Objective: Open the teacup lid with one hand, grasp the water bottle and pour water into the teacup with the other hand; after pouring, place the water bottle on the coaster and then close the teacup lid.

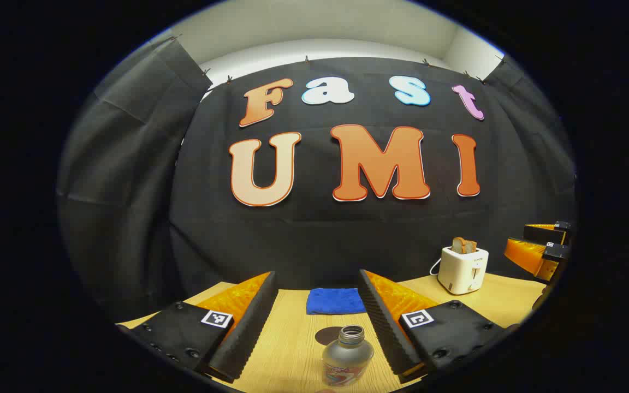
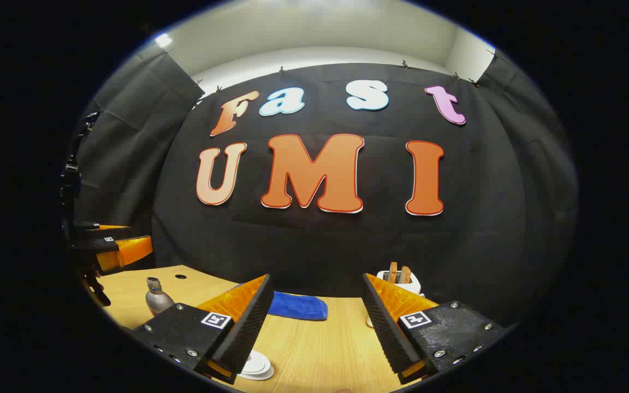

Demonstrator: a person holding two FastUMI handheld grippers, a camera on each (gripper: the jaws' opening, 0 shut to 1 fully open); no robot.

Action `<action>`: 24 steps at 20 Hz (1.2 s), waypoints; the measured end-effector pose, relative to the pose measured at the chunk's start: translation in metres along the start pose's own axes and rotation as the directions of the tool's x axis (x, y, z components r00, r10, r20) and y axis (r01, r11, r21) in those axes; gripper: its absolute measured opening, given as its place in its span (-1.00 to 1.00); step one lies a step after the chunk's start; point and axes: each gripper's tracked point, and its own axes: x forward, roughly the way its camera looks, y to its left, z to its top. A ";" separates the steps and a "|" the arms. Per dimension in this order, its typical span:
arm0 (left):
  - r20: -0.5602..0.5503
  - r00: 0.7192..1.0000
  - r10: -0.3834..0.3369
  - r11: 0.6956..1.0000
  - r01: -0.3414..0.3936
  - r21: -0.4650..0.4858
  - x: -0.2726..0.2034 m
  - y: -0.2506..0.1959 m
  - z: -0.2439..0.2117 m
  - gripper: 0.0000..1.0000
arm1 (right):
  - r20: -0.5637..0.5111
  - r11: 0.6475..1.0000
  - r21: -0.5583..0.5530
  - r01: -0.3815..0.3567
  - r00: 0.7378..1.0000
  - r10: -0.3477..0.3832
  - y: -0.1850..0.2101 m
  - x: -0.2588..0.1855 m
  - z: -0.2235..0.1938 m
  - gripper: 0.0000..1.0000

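A silver water bottle (image 1: 348, 357) with no cap stands upright on the wooden table (image 1: 287, 349), low in the left gripper view. My left gripper (image 1: 316, 273) hangs open just above and behind it, the bottle between the two fingers but untouched. The right gripper view has the same bottle (image 2: 156, 297) at far left, under the left gripper (image 2: 115, 243). My right gripper (image 2: 315, 276) is open and holds nothing. A white round piece (image 2: 255, 364) lies by its left finger, partly hidden; I cannot tell whether it is the teacup lid or the coaster.
A blue cloth (image 1: 335, 301) lies at the table's back edge, also in the right gripper view (image 2: 298, 307). A white toaster (image 1: 463, 267) with bread in it stands at the right. The right gripper (image 1: 538, 245) hovers beyond it. A small dark hole (image 2: 181, 277) marks the tabletop.
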 end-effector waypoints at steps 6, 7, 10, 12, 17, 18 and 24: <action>-0.027 1.000 0.005 1.000 -0.006 -0.009 -0.002 0.000 -0.006 1.00 | -0.018 0.999 -0.012 -0.046 0.999 0.045 0.013 -0.001 -0.005 0.93; -0.033 0.999 0.003 1.000 -0.004 -0.010 -0.003 0.000 -0.009 0.94 | -0.016 0.999 -0.015 -0.050 0.999 0.049 0.014 -0.002 -0.004 0.93; -0.039 0.999 -0.005 1.000 0.004 -0.014 -0.004 -0.003 -0.008 0.94 | -0.020 0.998 -0.009 -0.066 0.998 0.066 0.018 -0.002 -0.005 0.93; -0.035 0.999 -0.010 1.000 0.009 -0.014 -0.004 -0.005 -0.007 0.94 | -0.025 0.997 -0.003 -0.074 0.997 0.074 0.020 -0.003 -0.005 0.93; -0.041 0.999 -0.025 1.000 0.025 -0.004 -0.006 -0.009 -0.012 1.00 | -0.048 0.995 -0.016 -0.094 0.995 0.093 0.027 -0.004 -0.016 0.93; -0.047 0.999 -0.022 1.000 0.022 0.001 -0.006 -0.008 -0.016 0.98 | -0.054 0.995 -0.015 -0.099 0.994 0.098 0.029 -0.005 -0.021 0.93; -0.079 0.996 -0.034 0.999 0.035 0.010 -0.011 -0.008 -0.043 1.00 | -0.134 0.990 0.008 -0.141 0.981 0.140 0.048 -0.002 -0.060 0.87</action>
